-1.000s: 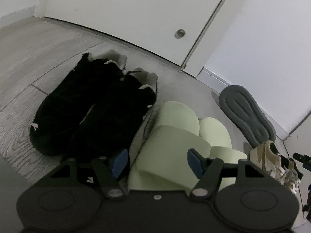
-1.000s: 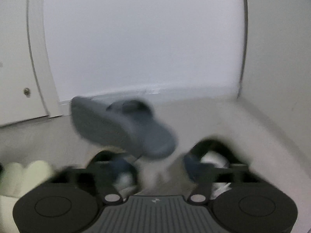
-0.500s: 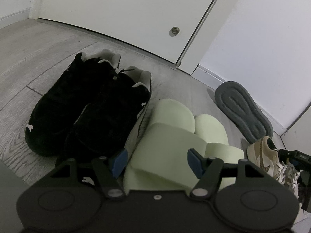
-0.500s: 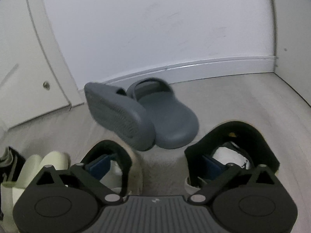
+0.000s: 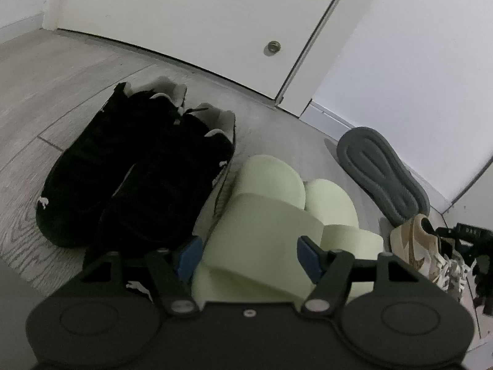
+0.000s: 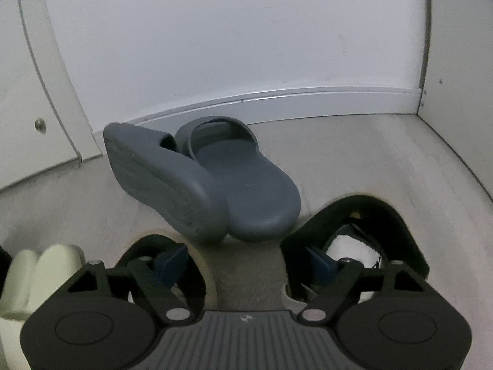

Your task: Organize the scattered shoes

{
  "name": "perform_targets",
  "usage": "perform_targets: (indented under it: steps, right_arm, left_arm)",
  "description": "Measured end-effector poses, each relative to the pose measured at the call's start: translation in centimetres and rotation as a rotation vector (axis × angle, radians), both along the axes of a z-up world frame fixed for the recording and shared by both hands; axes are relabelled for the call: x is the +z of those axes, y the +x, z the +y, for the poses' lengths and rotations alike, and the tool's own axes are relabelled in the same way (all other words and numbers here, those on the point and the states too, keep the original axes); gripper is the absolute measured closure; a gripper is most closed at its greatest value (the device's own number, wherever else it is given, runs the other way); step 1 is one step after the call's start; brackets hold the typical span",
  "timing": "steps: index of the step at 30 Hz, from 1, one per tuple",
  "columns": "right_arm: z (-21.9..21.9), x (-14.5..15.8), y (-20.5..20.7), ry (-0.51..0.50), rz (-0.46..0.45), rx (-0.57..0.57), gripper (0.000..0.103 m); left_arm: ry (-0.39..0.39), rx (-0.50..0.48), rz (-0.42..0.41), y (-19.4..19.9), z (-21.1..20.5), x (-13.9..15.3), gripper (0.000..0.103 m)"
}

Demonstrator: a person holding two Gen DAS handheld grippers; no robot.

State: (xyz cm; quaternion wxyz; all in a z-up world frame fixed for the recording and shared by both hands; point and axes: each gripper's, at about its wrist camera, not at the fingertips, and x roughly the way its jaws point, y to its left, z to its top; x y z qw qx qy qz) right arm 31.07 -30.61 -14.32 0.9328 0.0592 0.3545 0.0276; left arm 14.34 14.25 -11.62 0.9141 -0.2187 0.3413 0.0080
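The left gripper point(image 5: 249, 257), jaws wide apart and empty, hovers over pale-green foam slides point(image 5: 277, 215) whose long axis runs toward 12 o'clock. The right gripper point(image 6: 246, 263), likewise spread, straddles two tan sneakers point(image 6: 354, 246). Only its view shows the upright grey rubber slide point(image 6: 246, 185) beside the tipped one point(image 6: 166, 182); only the left shows black suede sneakers point(image 5: 138, 178) at 10 o'clock.

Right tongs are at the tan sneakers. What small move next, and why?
Probably close the right tongs: they are open, one finger inside each opening of the two tan sneakers, with the inner collars between them, so closing should pinch the pair together.
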Motion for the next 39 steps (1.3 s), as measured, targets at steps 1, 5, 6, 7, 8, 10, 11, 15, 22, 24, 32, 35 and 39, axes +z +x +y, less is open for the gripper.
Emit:
perform_targets:
  steps: [1,5,6,7,8,10,11,15,22,24,32,35,39]
  right_arm:
    - [-0.1,0.1,0.3,-0.003,0.015,0.011,0.017]
    - [-1.3,0.8,1.0,0.01,0.055,0.016,0.017]
    - [-1.4,1.1,1.2,0.004,0.066,0.02,0.017]
    - [-1.6,1.3,1.5,-0.002,0.077,0.023,0.017]
    - [-1.8,1.6,1.7,-0.008,0.088,0.026,0.017]
    - [-2.1,2.0,2.2,-0.02,0.11,0.032,0.016]
    - [-2.2,2.3,2.5,-0.026,0.121,0.036,0.014]
    - [-2.8,3.0,3.3,-0.045,0.162,0.05,0.003]
    - [-2.8,2.1,5.1,-0.004,0.255,0.189,0.0]
    - [-2.4,2.2,5.3,-0.036,0.276,0.202,0.0]
    - [0.3,2.5,7.3,-0.141,0.396,0.208,0.0]
    - [0.9,2.8,8.0,-0.078,0.434,0.231,0.0]
    - [2.6,2.5,8.2,-0.16,0.464,0.237,0.0]
  left_arm:
    - [-0.001,0.0,-0.001,0.0,0.0,0.0,0.034]
    - [-0.014,0.007,0.003,0.1,0.2,-0.1,0.034]
    - [-0.014,0.007,0.004,0.1,0.2,-0.1,0.034]
    - [-0.012,0.004,0.005,0.1,0.1,-0.1,0.034]
    - [-0.01,0.002,0.005,0.1,0.1,-0.1,0.034]
    - [-0.009,0.0,0.002,0.1,0.0,-0.1,0.034]
    - [-0.01,0.0,0.0,0.0,0.1,0.0,0.034]
    - [-0.017,0.0,-0.003,0.0,0.2,-0.1,0.034]
    - [-0.018,-0.007,-0.01,0.0,0.2,0.0,0.034]
    - [-0.02,-0.006,-0.011,0.0,0.2,0.0,0.034]
    - [-0.019,-0.011,-0.019,0.0,0.2,0.1,0.034]
    - [-0.022,-0.01,-0.018,0.1,0.3,0.0,0.034]
    - [-0.027,-0.007,-0.022,-0.1,0.4,0.1,0.034]
